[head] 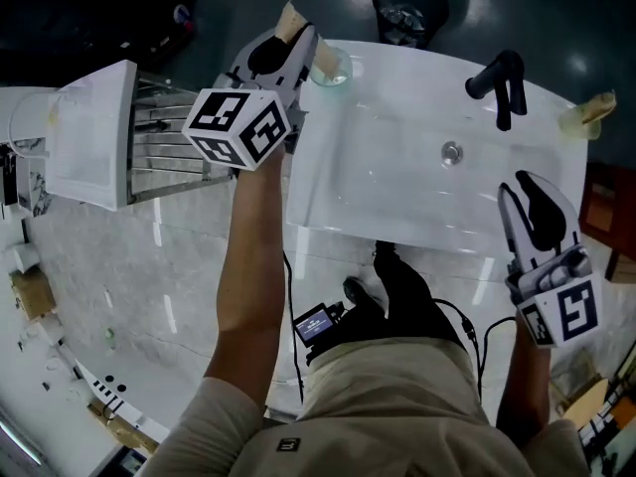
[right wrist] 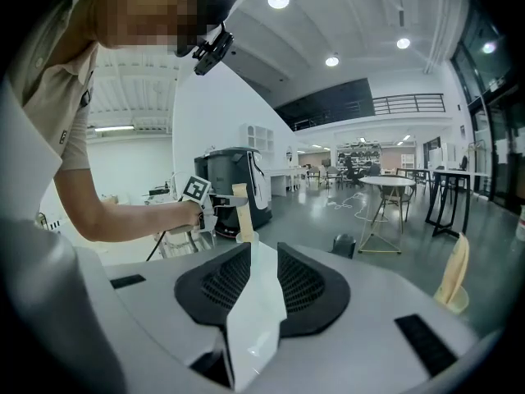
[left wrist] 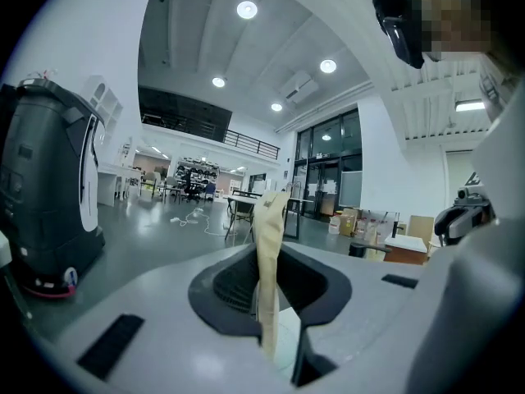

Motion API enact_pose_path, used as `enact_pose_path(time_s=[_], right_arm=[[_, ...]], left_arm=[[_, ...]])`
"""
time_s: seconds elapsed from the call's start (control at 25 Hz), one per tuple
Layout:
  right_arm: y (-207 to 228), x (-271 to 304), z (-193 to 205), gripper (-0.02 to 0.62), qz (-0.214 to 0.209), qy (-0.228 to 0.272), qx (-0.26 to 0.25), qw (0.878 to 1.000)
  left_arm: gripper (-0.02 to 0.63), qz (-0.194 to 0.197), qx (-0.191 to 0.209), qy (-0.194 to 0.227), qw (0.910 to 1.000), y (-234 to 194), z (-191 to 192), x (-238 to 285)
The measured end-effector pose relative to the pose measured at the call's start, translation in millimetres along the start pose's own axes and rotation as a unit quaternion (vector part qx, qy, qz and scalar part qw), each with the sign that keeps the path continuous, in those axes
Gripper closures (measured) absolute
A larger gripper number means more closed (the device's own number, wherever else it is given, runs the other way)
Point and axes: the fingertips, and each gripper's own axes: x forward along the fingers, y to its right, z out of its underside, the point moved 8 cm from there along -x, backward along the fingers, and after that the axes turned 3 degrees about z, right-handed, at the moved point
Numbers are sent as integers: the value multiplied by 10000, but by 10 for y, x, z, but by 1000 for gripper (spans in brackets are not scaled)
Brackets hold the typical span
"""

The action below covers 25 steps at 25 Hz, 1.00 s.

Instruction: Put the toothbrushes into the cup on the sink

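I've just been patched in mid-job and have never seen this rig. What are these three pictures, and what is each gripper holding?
There is no robot arm here: a person holds a two-jaw gripper in each hand. The head view comes from a camera on the person's head, looking down on a white sink. The other two pictures come from cameras riding on the grippers, each looking along its own jaws.

The left gripper is shut on a tan toothbrush, held upright at the clear cup on the sink's far left corner. Whether its end is inside the cup I cannot tell.

The right gripper is open and empty, near the sink's right front edge.

Also on the sink are a black faucet and, at the far right, what looks like a second toothbrush.
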Motion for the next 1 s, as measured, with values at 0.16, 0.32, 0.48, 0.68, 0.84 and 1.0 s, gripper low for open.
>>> enact_pose_path(time_s=[0.16, 0.32, 0.48, 0.68, 0.84, 1.0], right_arm=[[-31, 104, 80, 495, -82, -30, 38, 10000], [-73, 169, 137, 495, -114, -85, 7, 9999], [-142, 229, 141, 497, -153, -142, -62, 9998], [-256, 310, 132, 497, -207, -184, -145, 9995], [-363, 333, 108, 497, -286, -174, -198, 9992], [-451, 320, 73, 499, -352, -136, -257, 9990]], left_arm=[[543, -28, -113, -88, 9999, -123, 150, 63], [543, -45, -240, -187, 9995, -235, 306, 91], [543, -94, -391, -331, 9986, -362, 475, 84], [516, -52, -549, -319, 9980, -463, 595, 26], [422, -108, -567, -233, 9981, -511, 596, -42], [358, -131, -461, -189, 9987, -521, 540, -126]])
